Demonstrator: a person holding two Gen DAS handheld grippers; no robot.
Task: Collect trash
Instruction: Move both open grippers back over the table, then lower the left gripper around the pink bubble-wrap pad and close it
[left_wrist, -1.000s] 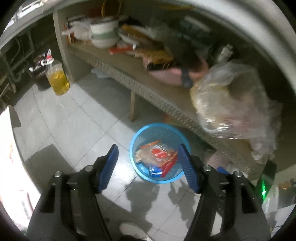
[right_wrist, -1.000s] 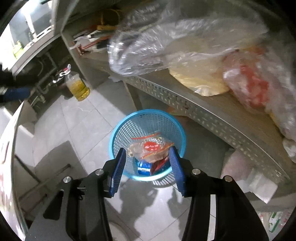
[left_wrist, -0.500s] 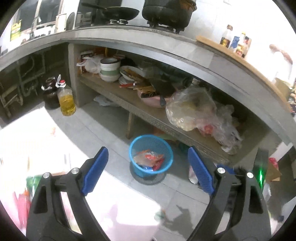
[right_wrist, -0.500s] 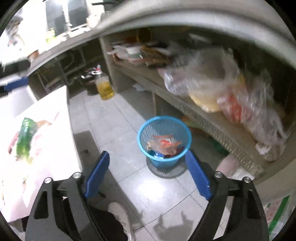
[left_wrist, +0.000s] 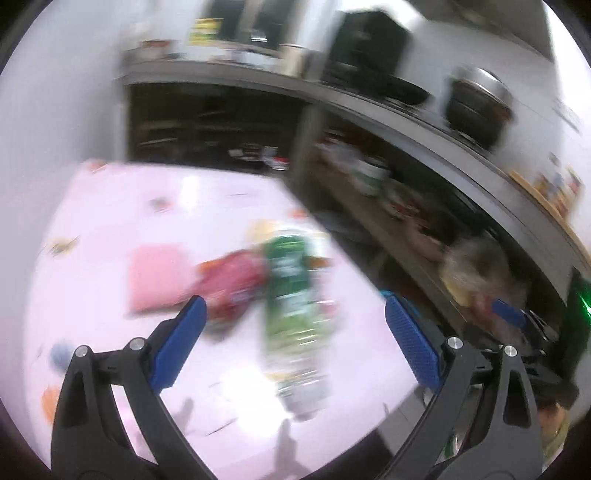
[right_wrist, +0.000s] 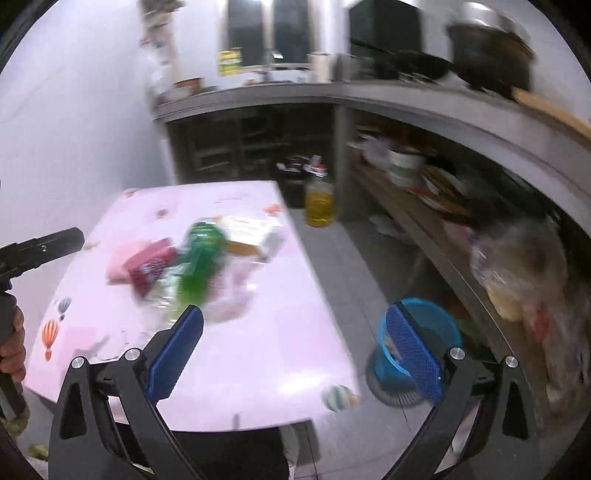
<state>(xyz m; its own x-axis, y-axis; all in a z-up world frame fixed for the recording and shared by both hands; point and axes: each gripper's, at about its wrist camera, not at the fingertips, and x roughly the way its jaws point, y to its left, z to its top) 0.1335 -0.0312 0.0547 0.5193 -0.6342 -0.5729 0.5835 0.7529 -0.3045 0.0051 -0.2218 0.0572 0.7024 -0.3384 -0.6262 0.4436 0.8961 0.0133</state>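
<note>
While both claws gape empty | green bottle (left_wrist: 295, 317) on table (right_wrist: 258, 350) | blue basket (right_wrist: 439, 317) beside.

No lettering can be read in either view. The green bottle (left_wrist: 293, 314) on the pink table (right_wrist: 258, 339) carries a label with pale marks, and the red packet (right_wrist: 149, 266) beside it bears a light patch, but both are smeared by blur. A yellow-green sign (right_wrist: 229, 62) at the back is likewise illegible.
</note>
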